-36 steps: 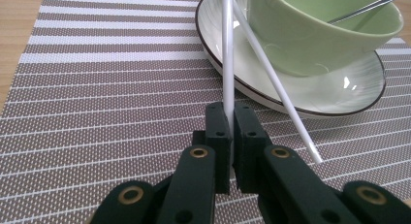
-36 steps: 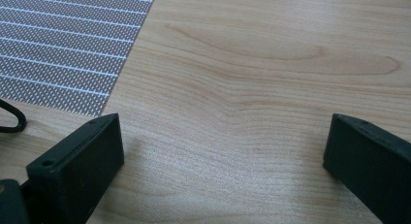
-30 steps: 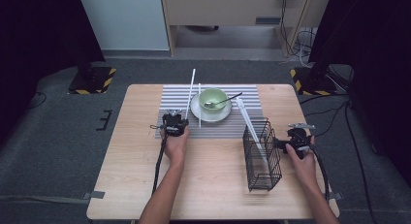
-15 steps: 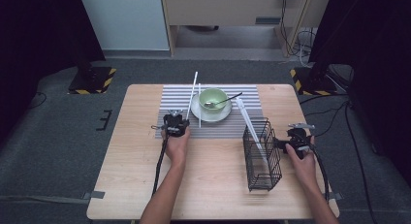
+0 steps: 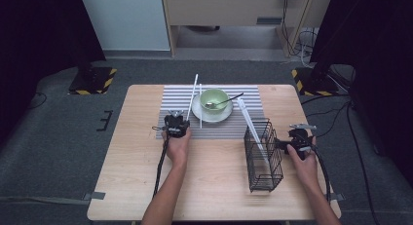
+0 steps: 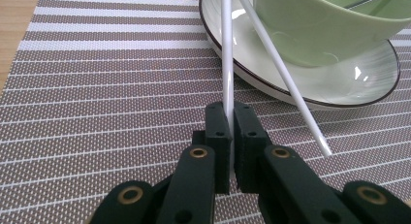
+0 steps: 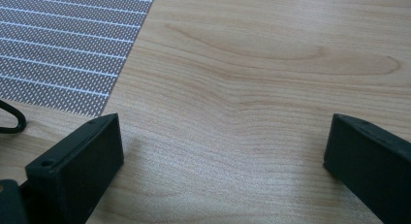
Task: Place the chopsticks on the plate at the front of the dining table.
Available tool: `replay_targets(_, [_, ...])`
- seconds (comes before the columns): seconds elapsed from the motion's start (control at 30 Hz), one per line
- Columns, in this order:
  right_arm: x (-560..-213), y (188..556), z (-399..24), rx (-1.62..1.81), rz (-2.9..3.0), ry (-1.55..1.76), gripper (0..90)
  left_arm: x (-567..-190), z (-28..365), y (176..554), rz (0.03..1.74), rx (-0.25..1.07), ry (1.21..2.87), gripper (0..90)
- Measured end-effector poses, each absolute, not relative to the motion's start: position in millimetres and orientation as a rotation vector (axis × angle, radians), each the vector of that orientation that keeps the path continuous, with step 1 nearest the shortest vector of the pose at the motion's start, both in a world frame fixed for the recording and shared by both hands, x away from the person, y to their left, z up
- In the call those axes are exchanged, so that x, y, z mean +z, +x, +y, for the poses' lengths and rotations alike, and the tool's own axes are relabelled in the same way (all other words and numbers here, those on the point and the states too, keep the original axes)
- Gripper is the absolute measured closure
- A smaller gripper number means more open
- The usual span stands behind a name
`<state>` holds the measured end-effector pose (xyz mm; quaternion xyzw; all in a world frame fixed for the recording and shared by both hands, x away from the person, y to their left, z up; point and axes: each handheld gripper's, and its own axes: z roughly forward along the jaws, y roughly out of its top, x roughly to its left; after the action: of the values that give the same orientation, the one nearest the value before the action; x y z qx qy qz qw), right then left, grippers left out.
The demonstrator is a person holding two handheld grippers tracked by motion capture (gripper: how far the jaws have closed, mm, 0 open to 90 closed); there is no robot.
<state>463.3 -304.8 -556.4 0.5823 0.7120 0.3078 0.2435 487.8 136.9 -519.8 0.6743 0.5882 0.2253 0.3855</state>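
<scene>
1. Raised since the earlier frame, the white chopstick (image 5: 193,96) tilts up at centre frame, its far end higher.
2. Left gripper (image 6: 228,122) is clamped on it beside the green bowl (image 5: 214,99).
3. Right gripper (image 7: 223,151), jaws wide apart and empty, sits by the wire basket (image 5: 263,157) at right.

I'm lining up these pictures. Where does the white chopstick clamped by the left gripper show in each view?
High view: white chopstick slants up from the left gripper, left of the green bowl.
Left gripper view: upright at centre, between shut jaws.
Right gripper view: not in it.
Shared landmark: striped placemat.
</scene>
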Motion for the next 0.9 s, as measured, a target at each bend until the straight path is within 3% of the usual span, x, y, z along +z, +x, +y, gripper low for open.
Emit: replay_targets(0.9, [-556.4, 463.3, -304.8, 0.841, 1.945, 1.591, 0.8, -522.8, 143.2, 491.9, 1.545, 0.558, 1.714, 86.0])
